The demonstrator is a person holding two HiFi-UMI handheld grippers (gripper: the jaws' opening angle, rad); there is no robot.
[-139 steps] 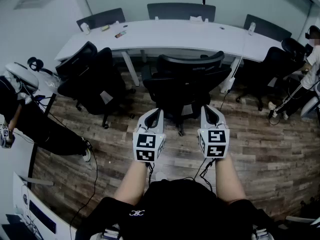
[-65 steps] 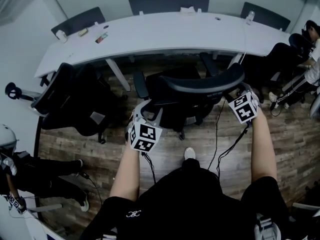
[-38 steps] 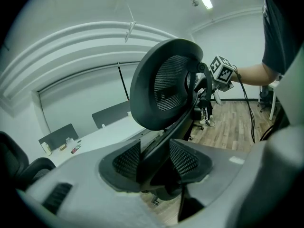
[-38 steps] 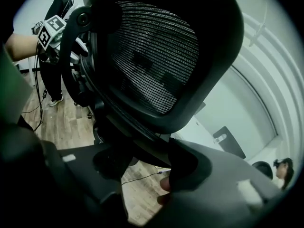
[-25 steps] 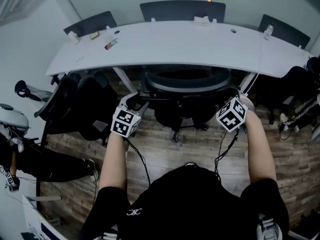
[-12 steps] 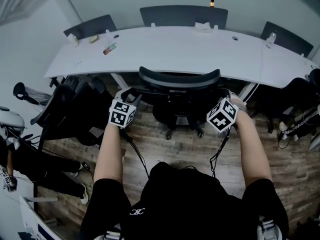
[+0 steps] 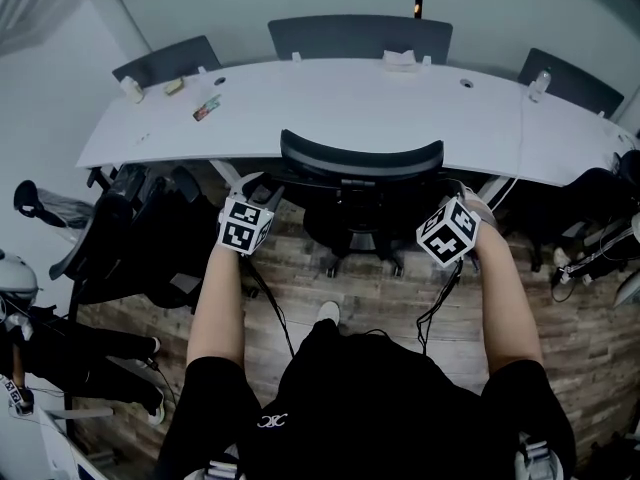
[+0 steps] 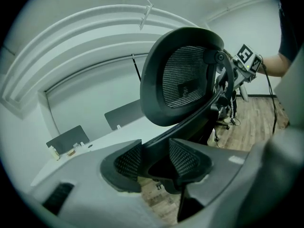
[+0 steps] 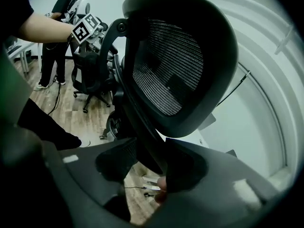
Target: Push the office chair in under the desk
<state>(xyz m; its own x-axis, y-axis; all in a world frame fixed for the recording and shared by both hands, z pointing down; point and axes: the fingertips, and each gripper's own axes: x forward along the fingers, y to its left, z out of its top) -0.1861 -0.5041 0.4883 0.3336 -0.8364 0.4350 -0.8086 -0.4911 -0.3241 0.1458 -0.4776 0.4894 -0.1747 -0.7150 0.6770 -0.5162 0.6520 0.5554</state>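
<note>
Head view is showing the left gripper [image 7: 262, 184] clasping the left side bar of the office chair [image 7: 362, 156], its jaws having just been closing and, it seems, pressing on that bar. The chair is standing between both tools, its backrest just beside the near edge of the desk [image 7: 350, 98]. The right gripper [image 7: 458, 192] is likewise closing on the right side bar.

Chair [image 7: 362, 158] backrest blocks 12 o'clock, overlapping desk [image 7: 330, 103] edge in head view. Second chair [image 7: 130, 238] crowds 9 o'clock; desk leg [image 7: 228, 173] at 10 o'clock narrows passage beside it. Third chair [image 7: 590, 198] fills 3 o'clock. Floor [image 7: 390, 293] open at 6 o'clock, crossed only by hanging cables [image 7: 262, 298].
</note>
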